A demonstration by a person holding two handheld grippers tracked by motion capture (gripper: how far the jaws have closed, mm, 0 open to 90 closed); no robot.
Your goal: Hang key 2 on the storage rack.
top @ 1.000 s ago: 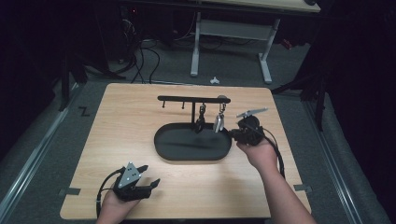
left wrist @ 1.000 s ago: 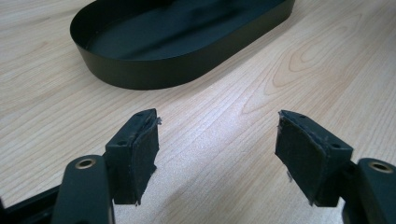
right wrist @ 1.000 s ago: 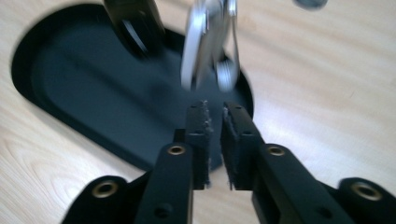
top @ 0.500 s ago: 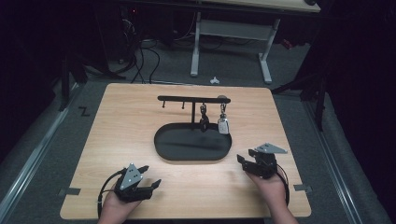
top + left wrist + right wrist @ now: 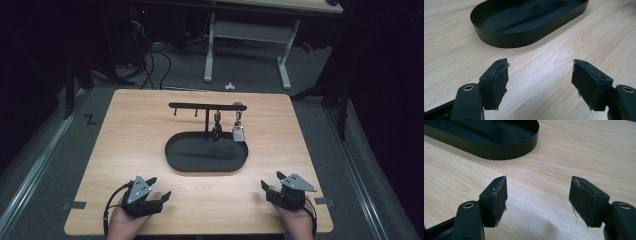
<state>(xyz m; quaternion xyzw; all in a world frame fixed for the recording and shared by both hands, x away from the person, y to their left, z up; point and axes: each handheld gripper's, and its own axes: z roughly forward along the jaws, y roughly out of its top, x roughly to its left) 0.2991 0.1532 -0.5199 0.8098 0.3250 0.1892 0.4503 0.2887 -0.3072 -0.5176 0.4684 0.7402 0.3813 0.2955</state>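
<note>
Resting at the near edge of the light wooden table (image 5: 130, 130), both handheld black two-jaw grippers are standing with their jaws spread wide and nothing between the pads. The left gripper (image 5: 159, 196) is sitting at the near left, a hand (image 5: 125, 225) behind it, its jaws aiming toward the table's middle; in the left gripper view its pads are hovering over bare wood grain, touching nothing. The right gripper (image 5: 270, 186) is sitting at the near right; its jaws have just been opening, and in the right gripper view bare wood is showing between them.

Lying well apart from both grippers, at the table's centre, is a shallow black oval metal tray (image 5: 175, 156), and a thin black rack with a horizontal bar (image 5: 200, 105) is rising from its far side. Two small items are hanging from the bar's right half over the tray: a dark keyring piece (image 5: 217, 131) and, just beside it, a small silver padlock-like tag (image 5: 238, 133).

Surrounding the table is grey carpeted floor (image 5: 65, 150) in a dim room, with cables and the white legs of another desk (image 5: 210, 55) standing beyond the far edge.
</note>
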